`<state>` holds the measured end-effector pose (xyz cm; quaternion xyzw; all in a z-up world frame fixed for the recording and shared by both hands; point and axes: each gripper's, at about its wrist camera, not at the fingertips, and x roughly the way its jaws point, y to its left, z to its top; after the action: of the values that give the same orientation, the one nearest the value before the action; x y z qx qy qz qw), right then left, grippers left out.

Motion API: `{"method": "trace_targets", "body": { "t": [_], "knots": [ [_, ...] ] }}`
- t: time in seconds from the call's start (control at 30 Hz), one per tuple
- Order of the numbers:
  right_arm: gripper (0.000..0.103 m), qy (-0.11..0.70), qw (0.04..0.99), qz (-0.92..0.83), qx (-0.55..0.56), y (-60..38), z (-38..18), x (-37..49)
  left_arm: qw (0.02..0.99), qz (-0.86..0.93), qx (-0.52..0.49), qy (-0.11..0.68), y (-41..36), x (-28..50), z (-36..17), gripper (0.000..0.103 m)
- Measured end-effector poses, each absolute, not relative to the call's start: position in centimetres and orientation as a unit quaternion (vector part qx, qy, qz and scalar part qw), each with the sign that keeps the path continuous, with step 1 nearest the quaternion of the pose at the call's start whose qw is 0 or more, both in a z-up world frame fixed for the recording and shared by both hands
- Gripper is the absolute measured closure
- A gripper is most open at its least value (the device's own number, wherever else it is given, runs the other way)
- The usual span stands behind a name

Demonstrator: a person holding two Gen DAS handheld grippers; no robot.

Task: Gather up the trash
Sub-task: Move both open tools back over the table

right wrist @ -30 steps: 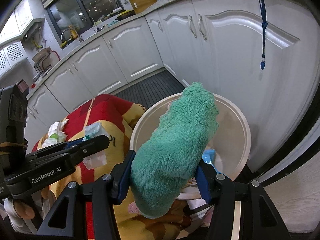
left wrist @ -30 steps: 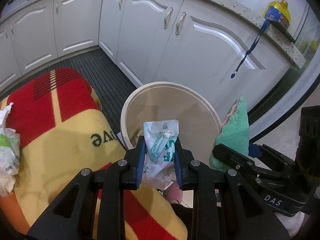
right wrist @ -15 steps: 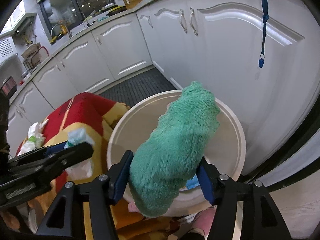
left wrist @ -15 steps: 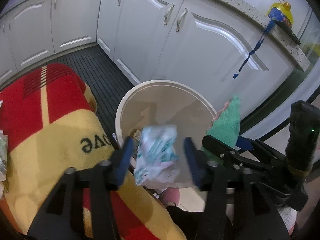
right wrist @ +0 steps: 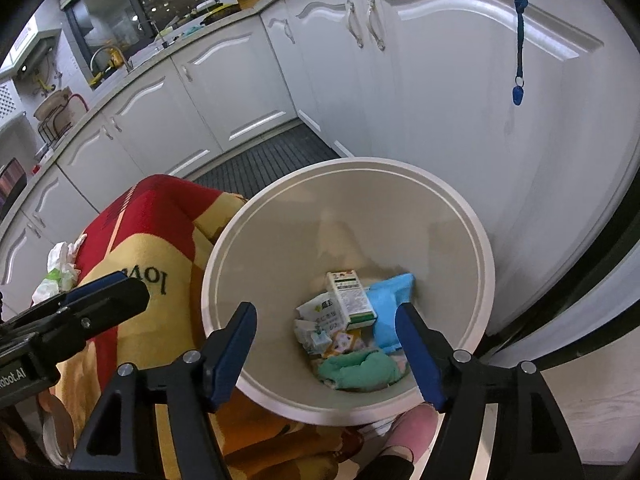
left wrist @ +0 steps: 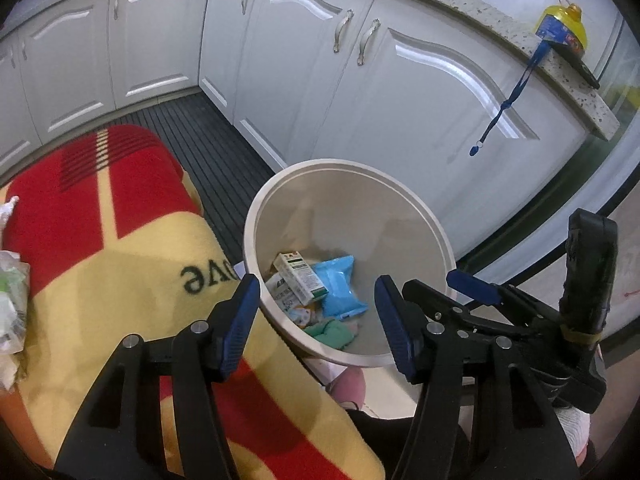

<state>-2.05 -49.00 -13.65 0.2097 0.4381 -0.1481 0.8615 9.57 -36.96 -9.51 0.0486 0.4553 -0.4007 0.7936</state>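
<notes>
Left wrist view: the left gripper stands released with nothing between its pads, above the round bin. The right gripper is spreading its jaws, also empty. Down in the bin lie a green cloth, blue packet and small carton. A red-and-yellow blanket lies beside the bin.

The bin stood on the floor before the cabinets, with the blanket touching its left side. In the bin lay a carton on top of wrappers, a pouch just right of it, and a cloth nearest the cameras. Crumpled tissues lay on the blanket's far left. A lanyard hung from the bench above the cabinets, behind the bin.
</notes>
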Motion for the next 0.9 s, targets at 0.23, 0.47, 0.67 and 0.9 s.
{"method": "trace_targets", "body": {
  "t": [0.23,0.47,0.67,0.9],
  "knots": [
    [0.034,0.433,0.867,-0.141,0.202,-47.8,-12.7,-2.2,0.806,-0.389,0.051,0.443,-35.8,8.9,-8.5,0.045],
    [0.033,0.42,0.877,-0.13,0.193,-46.2,-11.0,-2.4,0.822,-0.373,0.057,0.427,-33.6,7.9,-7.4,0.045],
    [0.031,0.407,0.886,-0.117,0.191,-44.2,-9.4,-2.4,0.835,-0.353,0.053,0.419,-31.0,7.5,-6.7,0.045],
    [0.029,0.399,0.894,-0.091,0.181,-41.3,-8.1,-1.9,0.847,-0.333,0.05,0.412,-28.0,7.0,-6.1,0.045]
  ]
}}
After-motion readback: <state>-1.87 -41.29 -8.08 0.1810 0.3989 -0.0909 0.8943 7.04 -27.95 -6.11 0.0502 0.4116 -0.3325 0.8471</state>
